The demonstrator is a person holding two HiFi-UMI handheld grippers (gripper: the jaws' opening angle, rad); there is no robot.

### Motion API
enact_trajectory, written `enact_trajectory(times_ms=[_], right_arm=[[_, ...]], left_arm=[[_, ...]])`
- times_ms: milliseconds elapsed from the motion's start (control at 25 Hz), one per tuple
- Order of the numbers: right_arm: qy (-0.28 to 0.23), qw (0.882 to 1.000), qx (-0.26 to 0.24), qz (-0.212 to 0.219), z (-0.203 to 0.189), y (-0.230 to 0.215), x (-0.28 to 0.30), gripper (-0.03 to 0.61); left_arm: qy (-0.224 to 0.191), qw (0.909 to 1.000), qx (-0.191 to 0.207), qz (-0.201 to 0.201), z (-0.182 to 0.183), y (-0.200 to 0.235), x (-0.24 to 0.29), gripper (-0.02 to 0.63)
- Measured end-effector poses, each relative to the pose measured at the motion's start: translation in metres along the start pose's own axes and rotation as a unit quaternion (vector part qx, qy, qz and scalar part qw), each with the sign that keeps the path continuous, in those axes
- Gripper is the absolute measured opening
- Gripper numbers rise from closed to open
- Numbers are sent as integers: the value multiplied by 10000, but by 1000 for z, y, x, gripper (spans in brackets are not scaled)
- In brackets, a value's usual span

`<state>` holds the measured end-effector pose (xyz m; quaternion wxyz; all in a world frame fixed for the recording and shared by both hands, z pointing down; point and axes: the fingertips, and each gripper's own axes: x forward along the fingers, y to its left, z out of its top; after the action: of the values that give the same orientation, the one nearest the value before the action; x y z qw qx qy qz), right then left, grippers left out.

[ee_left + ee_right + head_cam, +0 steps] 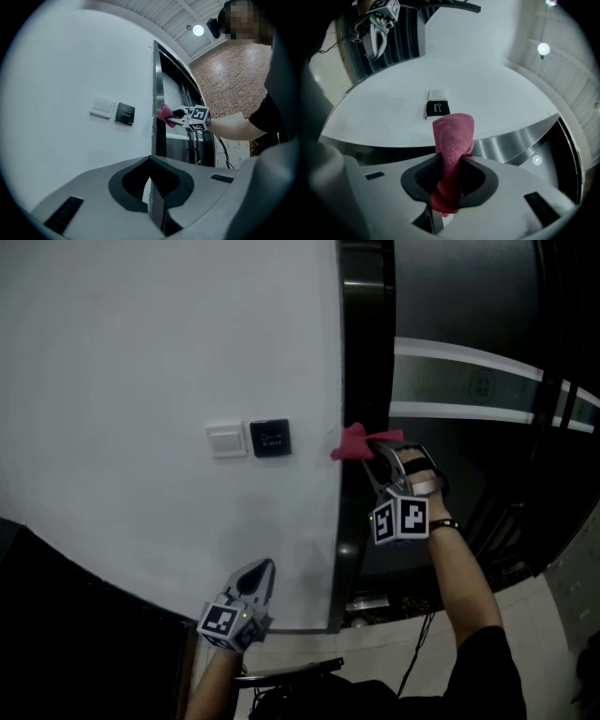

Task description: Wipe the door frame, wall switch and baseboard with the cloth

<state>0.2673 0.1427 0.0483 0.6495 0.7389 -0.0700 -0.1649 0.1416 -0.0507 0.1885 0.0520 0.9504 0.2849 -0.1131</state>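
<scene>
A pink cloth [353,442] is pinched in my right gripper [373,451], which is shut on it and presses it against the edge of the dark door frame [362,362]. In the right gripper view the cloth [453,140] sticks up from between the jaws in front of the frame's metal strip [520,140]. On the white wall left of the frame sit a white wall switch [226,440] and a black exit button [270,438]. My left gripper [263,571] hangs lower near the wall, shut and holding nothing. Its own view shows the cloth [164,114] and the switch [102,107].
A dark band [84,615] runs along the bottom of the wall at lower left. Glass door panels with pale stripes [469,385] lie right of the frame. A black cable [419,643] hangs over the light tiled floor [534,615]. Behind the door is a brick wall [225,84].
</scene>
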Motion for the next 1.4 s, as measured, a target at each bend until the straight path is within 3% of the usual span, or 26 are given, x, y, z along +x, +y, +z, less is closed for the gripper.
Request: enact_trajectory(times_ms=[160, 400, 520, 720, 960, 1280, 1400], right_arm=[[631, 9965, 1, 547, -21, 33, 22, 91], [817, 9920, 327, 909, -21, 59, 23, 91], [866, 9893, 189, 1158, -22, 76, 20, 91], [860, 9780, -302, 1877, -27, 147, 12, 91], [903, 9740, -145, 2073, -32, 203, 5, 91], [792, 9785, -82, 1903, -35, 232, 1, 91], [794, 9759, 57, 2031, -33, 244, -1, 91]], left_arm=[[1, 9998, -152, 107, -4, 16, -1, 0], [168, 9991, -343, 195, -26, 35, 6, 0], [183, 9993, -312, 113, -27, 31, 15, 0], [181, 9996, -216, 15, -28, 28, 26, 0], [262, 9992, -282, -49, -35, 25, 34, 0], [456, 9983, -367, 41, -48, 24, 33, 0], [482, 9982, -343, 106, -49, 26, 34, 0]])
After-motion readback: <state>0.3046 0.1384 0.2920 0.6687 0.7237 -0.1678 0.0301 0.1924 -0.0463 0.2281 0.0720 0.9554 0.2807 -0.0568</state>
